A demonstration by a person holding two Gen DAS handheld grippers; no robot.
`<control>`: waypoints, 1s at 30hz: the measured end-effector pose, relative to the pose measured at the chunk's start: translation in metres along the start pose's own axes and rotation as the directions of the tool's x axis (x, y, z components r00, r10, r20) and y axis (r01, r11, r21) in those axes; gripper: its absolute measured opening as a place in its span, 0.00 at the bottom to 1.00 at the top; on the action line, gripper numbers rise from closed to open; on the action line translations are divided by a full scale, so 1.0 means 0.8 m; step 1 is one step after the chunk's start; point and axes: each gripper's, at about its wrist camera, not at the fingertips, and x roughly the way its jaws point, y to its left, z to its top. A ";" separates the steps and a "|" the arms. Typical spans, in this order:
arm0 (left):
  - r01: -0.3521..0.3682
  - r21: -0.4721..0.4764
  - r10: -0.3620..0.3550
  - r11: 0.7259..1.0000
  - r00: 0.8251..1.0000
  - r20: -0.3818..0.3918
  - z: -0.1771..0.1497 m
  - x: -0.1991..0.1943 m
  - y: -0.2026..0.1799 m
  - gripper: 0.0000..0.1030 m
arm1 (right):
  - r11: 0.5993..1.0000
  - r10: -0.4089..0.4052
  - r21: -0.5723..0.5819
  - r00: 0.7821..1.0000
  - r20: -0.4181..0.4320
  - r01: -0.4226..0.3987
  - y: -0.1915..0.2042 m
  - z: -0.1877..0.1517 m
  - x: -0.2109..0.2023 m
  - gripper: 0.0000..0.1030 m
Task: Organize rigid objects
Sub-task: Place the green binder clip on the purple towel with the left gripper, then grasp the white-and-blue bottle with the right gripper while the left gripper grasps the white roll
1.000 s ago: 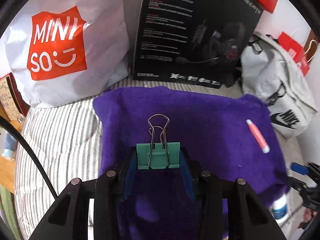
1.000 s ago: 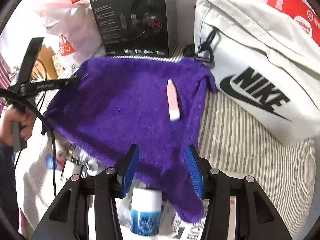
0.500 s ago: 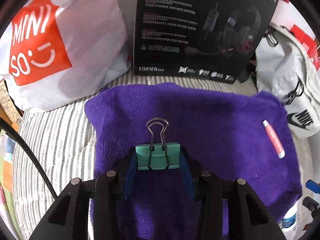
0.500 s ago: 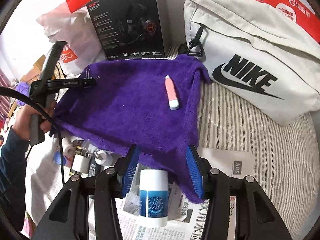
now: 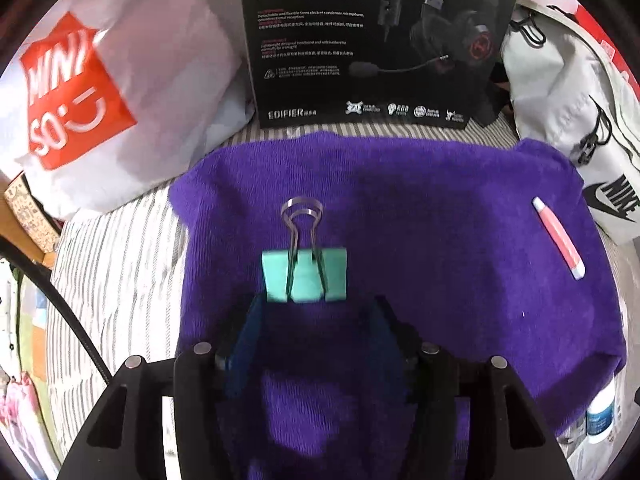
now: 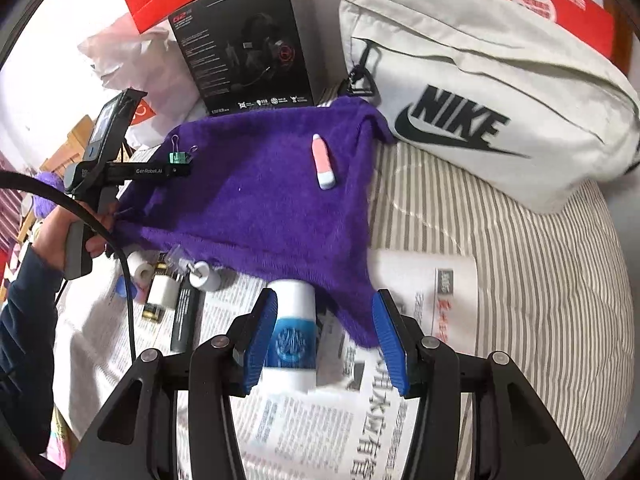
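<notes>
A green binder clip [image 5: 304, 276] lies on the purple towel [image 5: 420, 200] just past the tips of my left gripper [image 5: 316, 320]. Its jaws are opening, and the blue pads stand clear of the clip on both sides. In the right wrist view the same clip [image 6: 179, 157] sits at the left gripper's [image 6: 176, 168] tip, near the towel's [image 6: 260, 208] left corner. My right gripper [image 6: 325, 336] is open over the newspaper. A white tube with a blue label [image 6: 292, 336] lies between its fingers, close to the left pad. A pink tube [image 6: 323, 162] rests on the towel [image 5: 558, 238].
A black headset box [image 5: 380, 40] stands behind the towel, with a white Miniso bag [image 5: 100, 100] to its left and a pale Nike bag [image 6: 480, 100] to its right. Small items, among them a white plug [image 6: 162, 292] and a black stick [image 6: 184, 316], lie on the newspaper [image 6: 320, 420]. A hand [image 6: 60, 236] holds the left gripper.
The left jaws have widened and let go of the green clip, which now lies just past the fingertips. The right gripper has drawn back, so the white tube sits further forward between its fingers.
</notes>
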 end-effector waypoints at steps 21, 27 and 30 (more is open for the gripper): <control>0.097 -0.052 -0.091 0.994 0.990 0.106 -0.143 -0.133 0.017 0.61 | 0.998 -0.054 -0.018 0.997 -0.048 0.053 0.044 -0.035 0.070 0.35; 0.172 -0.030 -0.169 0.985 0.982 0.086 -0.170 -0.126 0.001 0.61 | 0.991 -0.112 -0.065 0.992 0.063 0.116 0.055 -0.049 0.069 0.35; 0.203 -0.019 -0.201 0.979 0.976 0.081 -0.175 -0.122 -0.009 0.61 | 0.987 -0.132 -0.080 0.986 0.103 0.141 0.058 -0.057 0.069 0.35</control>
